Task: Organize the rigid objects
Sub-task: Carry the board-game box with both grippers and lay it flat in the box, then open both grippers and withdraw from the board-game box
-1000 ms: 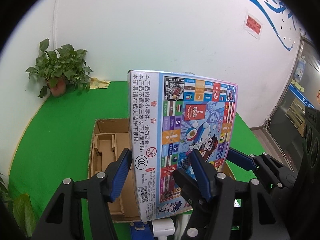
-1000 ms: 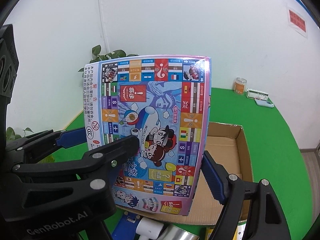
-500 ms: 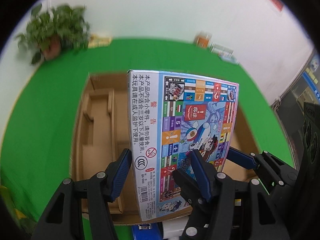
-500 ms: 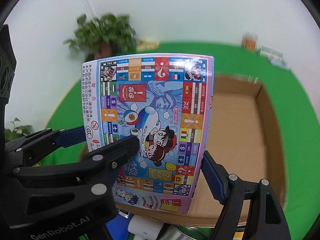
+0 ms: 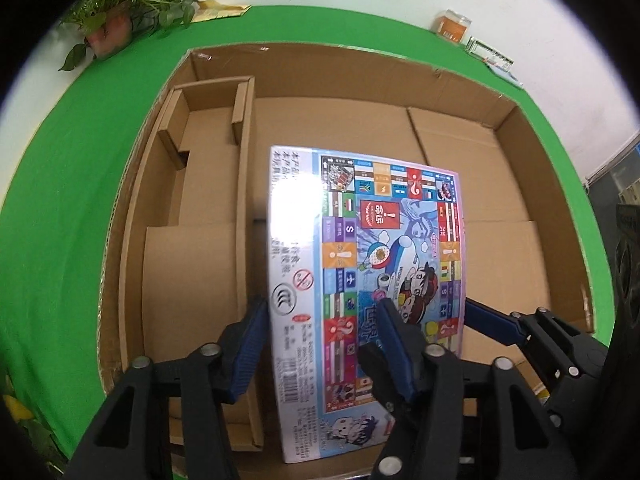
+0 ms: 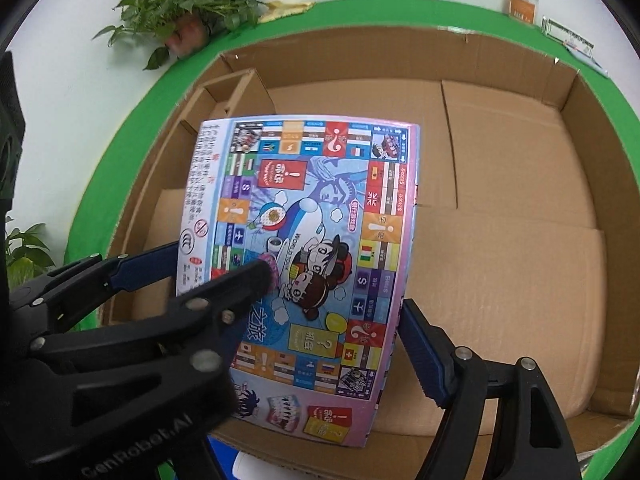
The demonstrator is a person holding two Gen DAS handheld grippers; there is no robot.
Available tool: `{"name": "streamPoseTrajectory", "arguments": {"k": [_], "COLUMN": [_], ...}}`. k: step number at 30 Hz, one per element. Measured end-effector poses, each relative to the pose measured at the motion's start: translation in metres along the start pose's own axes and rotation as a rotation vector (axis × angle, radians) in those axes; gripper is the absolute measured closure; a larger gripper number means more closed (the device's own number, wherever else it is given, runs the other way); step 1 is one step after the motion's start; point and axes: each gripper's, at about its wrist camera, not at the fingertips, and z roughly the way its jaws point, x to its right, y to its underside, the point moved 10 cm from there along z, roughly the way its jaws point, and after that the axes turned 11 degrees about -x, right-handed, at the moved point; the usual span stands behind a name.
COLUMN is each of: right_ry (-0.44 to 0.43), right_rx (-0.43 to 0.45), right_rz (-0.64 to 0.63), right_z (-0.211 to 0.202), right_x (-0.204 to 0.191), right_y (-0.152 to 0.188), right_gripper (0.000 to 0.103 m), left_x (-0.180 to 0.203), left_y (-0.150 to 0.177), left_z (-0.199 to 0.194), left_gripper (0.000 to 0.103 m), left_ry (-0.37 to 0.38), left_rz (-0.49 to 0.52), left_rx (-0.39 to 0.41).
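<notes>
A colourful board game box is held over a large open cardboard box on a green table. My left gripper is shut on the game box's left edge. My right gripper is shut on its right part; the game box also fills the right wrist view. Each gripper shows in the other's view, the right one at the game box's right edge and the left one at its left edge. The game box hangs tilted above the cardboard floor.
A cardboard insert with small compartments runs along the box's left side. A potted plant stands at the table's far left corner. An orange-labelled jar and a flat pack sit by the far wall.
Both grippers have tipped forward and down with the game box. The view has swung from the wall to looking into the cardboard box, which is much nearer.
</notes>
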Motion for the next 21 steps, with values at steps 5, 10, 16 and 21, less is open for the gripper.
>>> {"name": "streamPoseTrajectory", "arguments": {"k": [5,10,16,21], "right_ry": [-0.05,-0.087,-0.074,0.078], "right_rx": [-0.04,-0.033,0.01,0.161], "right_rz": [-0.018,-0.032,-0.062,-0.076], "right_z": [0.007,0.004,-0.017,-0.091], "right_x": [-0.006,-0.012,-0.017,0.003], "right_y": [0.012,0.014,0.028,0.086], "right_gripper": [0.025,0.026,0.022,0.001], "left_x": [0.0,-0.004,-0.009,-0.03], "left_y": [0.002,0.022,0.057,0.086], "left_z": [-0.023,-0.073,-0.121,-0.151], "left_gripper": [0.058,0.058,0.054,0.019], "left_ry": [0.049,0.11,0.067,-0.131], "left_rz": [0.022,0.015,0.01,-0.053], "left_rx": [0.051,0.2,0.391,0.535]}}
